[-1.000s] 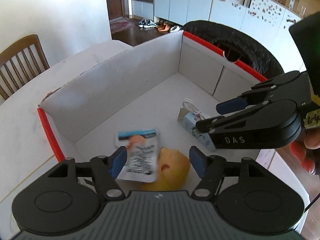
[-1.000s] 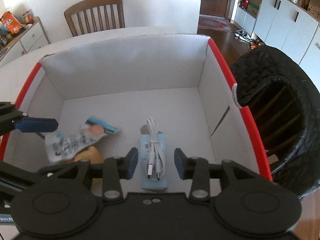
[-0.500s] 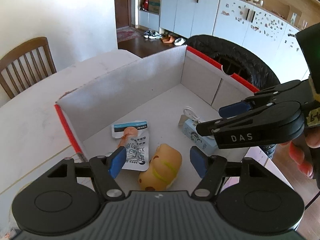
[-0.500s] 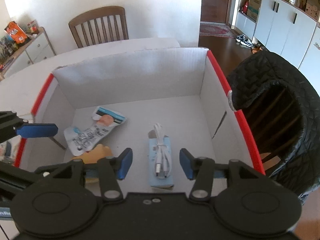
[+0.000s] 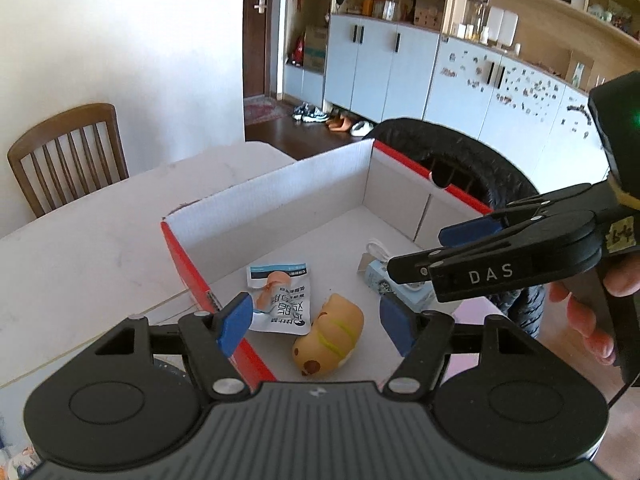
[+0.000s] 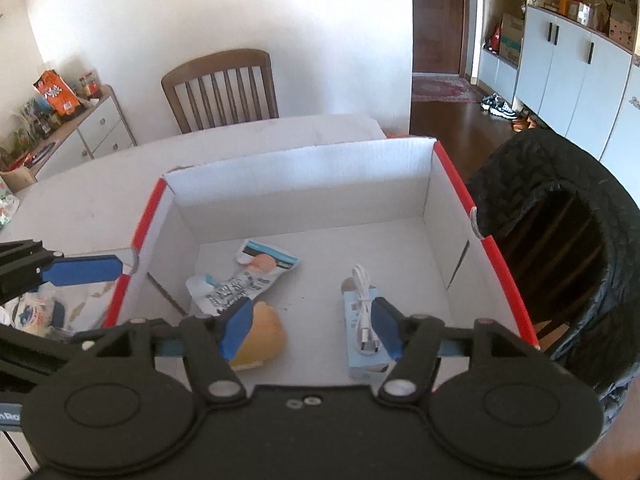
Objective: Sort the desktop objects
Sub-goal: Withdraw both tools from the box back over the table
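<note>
Open white cardboard box (image 6: 304, 184) with red edges, standing on a pale desk (image 6: 100, 184). Inside on the box floor: a printed snack packet (image 6: 248, 276) toward the left, a tan plush toy (image 6: 264, 340) just beside its near end, and well to the right a light blue carton (image 6: 360, 344) with a coiled white USB cable (image 6: 362, 300) lying on top.

Left claw (image 5: 316, 320) above the near left corner of the box, blue pads (image 5: 234, 320) parted about halfway, nothing between them; packet and toy below in the gap.

Right claw (image 6: 310, 326) over the near edge of the box, jaws opening, nothing gripped; carton and cable just under the right pad, apart from it. Same claw seen side-on from the left wrist (image 5: 452, 248), fingers of a hand (image 5: 588, 320) behind its handle.

Black quilted garment (image 6: 560, 240) draped over a chair right of the box. Wooden chair (image 6: 220, 88) beyond the desk.
</note>
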Tool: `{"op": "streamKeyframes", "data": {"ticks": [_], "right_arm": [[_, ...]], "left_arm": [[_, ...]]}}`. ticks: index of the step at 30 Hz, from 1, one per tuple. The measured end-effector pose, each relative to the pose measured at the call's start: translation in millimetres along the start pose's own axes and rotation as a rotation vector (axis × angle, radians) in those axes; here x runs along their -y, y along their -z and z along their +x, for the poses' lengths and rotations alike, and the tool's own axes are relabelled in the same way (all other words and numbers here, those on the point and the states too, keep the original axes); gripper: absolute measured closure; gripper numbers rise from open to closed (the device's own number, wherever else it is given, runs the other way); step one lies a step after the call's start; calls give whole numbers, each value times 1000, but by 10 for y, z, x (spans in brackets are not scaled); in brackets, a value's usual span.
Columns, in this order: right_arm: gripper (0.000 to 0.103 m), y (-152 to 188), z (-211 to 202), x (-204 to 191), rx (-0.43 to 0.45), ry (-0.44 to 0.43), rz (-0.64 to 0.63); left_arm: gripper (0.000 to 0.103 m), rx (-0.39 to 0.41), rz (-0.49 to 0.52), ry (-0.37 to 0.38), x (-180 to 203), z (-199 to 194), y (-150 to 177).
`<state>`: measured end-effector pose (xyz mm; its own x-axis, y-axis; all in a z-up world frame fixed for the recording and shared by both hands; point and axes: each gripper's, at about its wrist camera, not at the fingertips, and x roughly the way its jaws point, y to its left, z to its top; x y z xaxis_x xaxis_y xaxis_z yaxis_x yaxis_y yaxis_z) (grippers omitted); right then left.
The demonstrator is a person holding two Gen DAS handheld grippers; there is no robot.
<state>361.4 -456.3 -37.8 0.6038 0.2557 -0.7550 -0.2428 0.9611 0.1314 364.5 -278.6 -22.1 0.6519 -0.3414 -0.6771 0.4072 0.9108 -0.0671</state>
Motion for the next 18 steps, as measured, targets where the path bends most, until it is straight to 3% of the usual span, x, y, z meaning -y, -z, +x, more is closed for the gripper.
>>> {"op": "streamKeyframes", "data": {"ticks": [9,18], "right_arm": [[26,63,-216,-271,50,-12,3],[18,160,-315,-693,97,-15,-32]], "left_arm": [[27,38,-14,26,-139,-324,138],[10,73,-46,10,-415,-641,320]]}}
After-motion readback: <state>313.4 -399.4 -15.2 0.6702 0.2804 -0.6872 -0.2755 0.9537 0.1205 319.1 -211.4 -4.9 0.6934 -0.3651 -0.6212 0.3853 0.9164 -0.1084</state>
